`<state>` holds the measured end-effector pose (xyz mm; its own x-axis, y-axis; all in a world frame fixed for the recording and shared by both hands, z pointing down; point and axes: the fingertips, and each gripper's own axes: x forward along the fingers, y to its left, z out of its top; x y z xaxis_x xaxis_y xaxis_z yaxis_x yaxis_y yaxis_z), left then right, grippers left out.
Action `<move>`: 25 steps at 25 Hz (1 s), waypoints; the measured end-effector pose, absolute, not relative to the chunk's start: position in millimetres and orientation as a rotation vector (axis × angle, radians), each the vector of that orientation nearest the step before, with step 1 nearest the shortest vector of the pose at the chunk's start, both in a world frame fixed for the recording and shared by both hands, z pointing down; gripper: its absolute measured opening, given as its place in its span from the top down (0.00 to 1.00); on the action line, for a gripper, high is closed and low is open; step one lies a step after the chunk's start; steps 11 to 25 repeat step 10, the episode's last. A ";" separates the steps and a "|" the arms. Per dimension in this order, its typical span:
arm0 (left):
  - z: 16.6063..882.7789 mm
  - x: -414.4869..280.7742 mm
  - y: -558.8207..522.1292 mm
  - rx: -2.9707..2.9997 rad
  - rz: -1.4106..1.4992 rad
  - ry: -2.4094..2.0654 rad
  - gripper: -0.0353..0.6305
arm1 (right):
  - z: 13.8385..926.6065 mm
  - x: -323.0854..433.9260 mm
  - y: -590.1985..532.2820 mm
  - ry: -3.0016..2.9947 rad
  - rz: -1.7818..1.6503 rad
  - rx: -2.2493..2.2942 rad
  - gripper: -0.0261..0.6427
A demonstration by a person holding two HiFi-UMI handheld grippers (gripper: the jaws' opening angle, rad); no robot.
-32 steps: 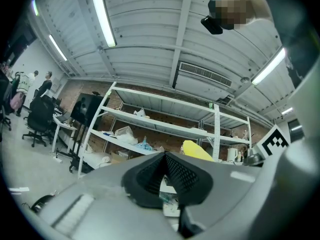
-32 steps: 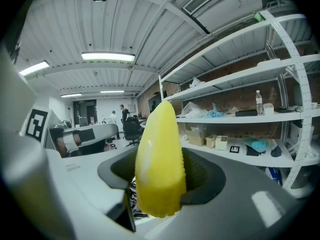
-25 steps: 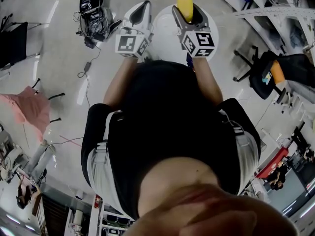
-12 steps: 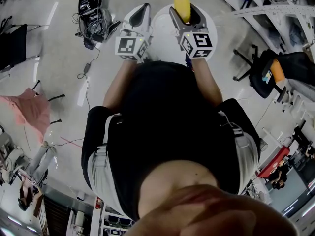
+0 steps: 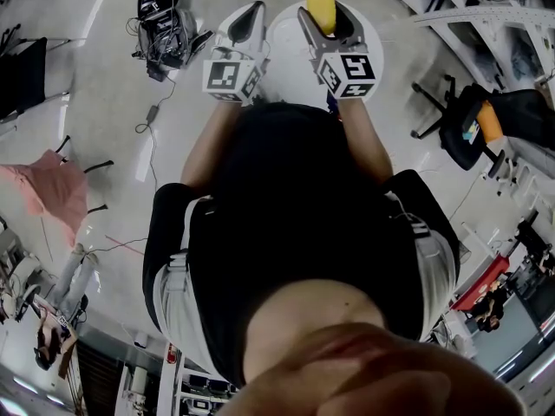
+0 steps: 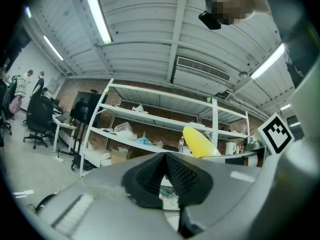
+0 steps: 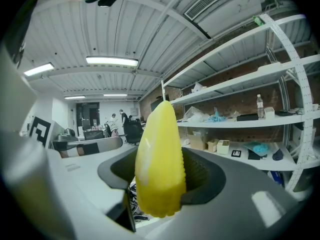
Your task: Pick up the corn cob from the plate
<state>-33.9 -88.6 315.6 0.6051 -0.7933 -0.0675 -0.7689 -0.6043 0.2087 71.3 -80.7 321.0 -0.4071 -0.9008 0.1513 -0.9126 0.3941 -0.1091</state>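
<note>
Right gripper view puts the corn cob (image 7: 159, 159) directly in front of you: it stands upright with its pointed end up, clamped between the two dark ribbed fingers (image 7: 202, 176), and its blunt lower end pokes out just below them. Your right gripper (image 5: 330, 26) is therefore closed on the cob with the fingers spread to its width. In the head view the same yellow cob (image 5: 320, 0) juts past the fingertips over a round white worktop (image 5: 286, 46); I cannot tell from any view whether a plate lies there. The right gripper's marker cube (image 5: 349, 74) sits just ahead of your forearm. Your left gripper (image 5: 246, 22) is beside the right one, close but not touching it, over the left edge of the same worktop, with its own marker cube (image 5: 231, 76) behind it. In the left gripper view its dark fingers (image 6: 181, 174) meet at a point with nothing between them, and the cob (image 6: 200, 143) shows off to the right behind them. Beyond both grippers stands a white shelving rack (image 7: 260, 109) loaded with boxes and bottles, under long ceiling lights (image 7: 112, 61). On the floor the head view shows a heap of black gear and cables (image 5: 165, 24) to your left, a pink cloth (image 5: 52, 193) further back, and a dark office chair (image 5: 460, 128) to your right.
</note>
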 end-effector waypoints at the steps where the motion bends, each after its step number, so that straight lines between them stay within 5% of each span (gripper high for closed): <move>1: 315.1 -34.2 -88.5 2.669 -0.228 -1.313 0.94 | 320.7 71.0 -80.4 -2.567 0.268 1.671 0.56; 25: 312.3 -29.2 -88.6 2.681 -0.223 -1.302 0.94 | 316.7 73.9 -81.7 -2.575 0.268 1.669 0.57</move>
